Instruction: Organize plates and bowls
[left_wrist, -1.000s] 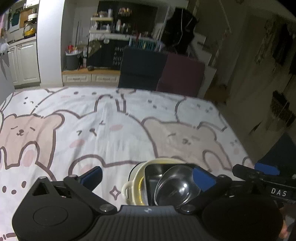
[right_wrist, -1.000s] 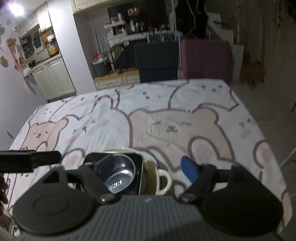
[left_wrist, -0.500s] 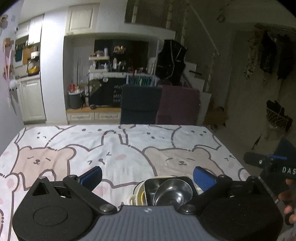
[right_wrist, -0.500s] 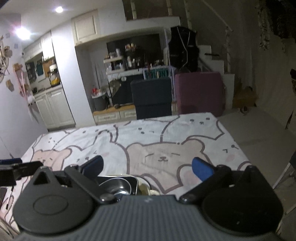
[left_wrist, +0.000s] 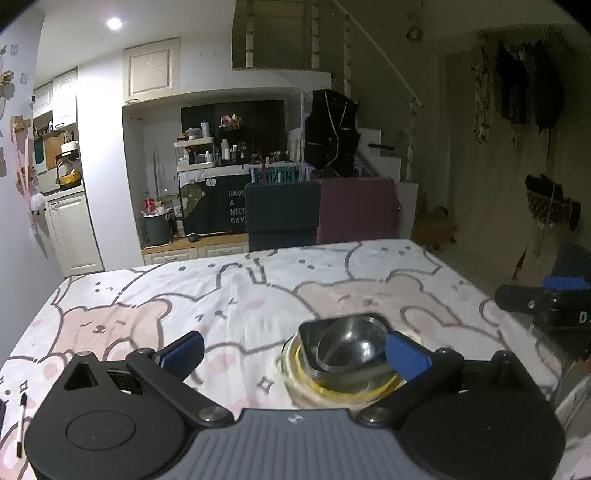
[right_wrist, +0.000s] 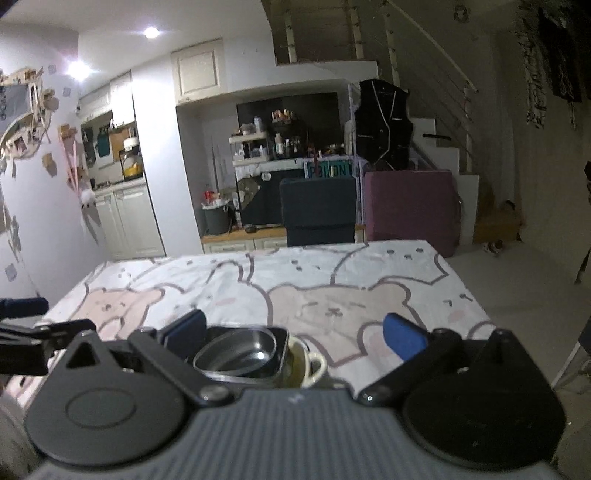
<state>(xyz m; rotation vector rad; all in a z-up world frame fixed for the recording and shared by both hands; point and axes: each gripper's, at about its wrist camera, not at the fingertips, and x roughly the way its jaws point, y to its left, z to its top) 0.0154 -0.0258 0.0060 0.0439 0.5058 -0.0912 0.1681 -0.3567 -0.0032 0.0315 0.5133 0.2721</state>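
A stack of dishes stands near the table's front edge: a round steel bowl (left_wrist: 349, 345) inside a dark square dish (left_wrist: 308, 334), both in a cream bowl with a yellow rim (left_wrist: 343, 386). The right wrist view shows the same steel bowl (right_wrist: 236, 350), the square dish (right_wrist: 281, 345) and the cream bowl's handle (right_wrist: 314, 363). My left gripper (left_wrist: 293, 352) is open, wide apart, holding nothing; the stack lies just behind its right finger. My right gripper (right_wrist: 293, 332) is open and holds nothing, with the stack near its left finger.
The table wears a bear-print cloth (left_wrist: 240, 295). Two chair backs, dark blue (left_wrist: 282, 212) and maroon (left_wrist: 356, 208), stand at the far edge. A pen (left_wrist: 21, 421) lies at the front left. The other gripper (left_wrist: 543, 304) shows at the right of the left wrist view.
Both grippers have drawn back and tilted up from the stack, so more of the room shows. The right gripper's fingers opened wider and came off the dishes. The stack stays in place.
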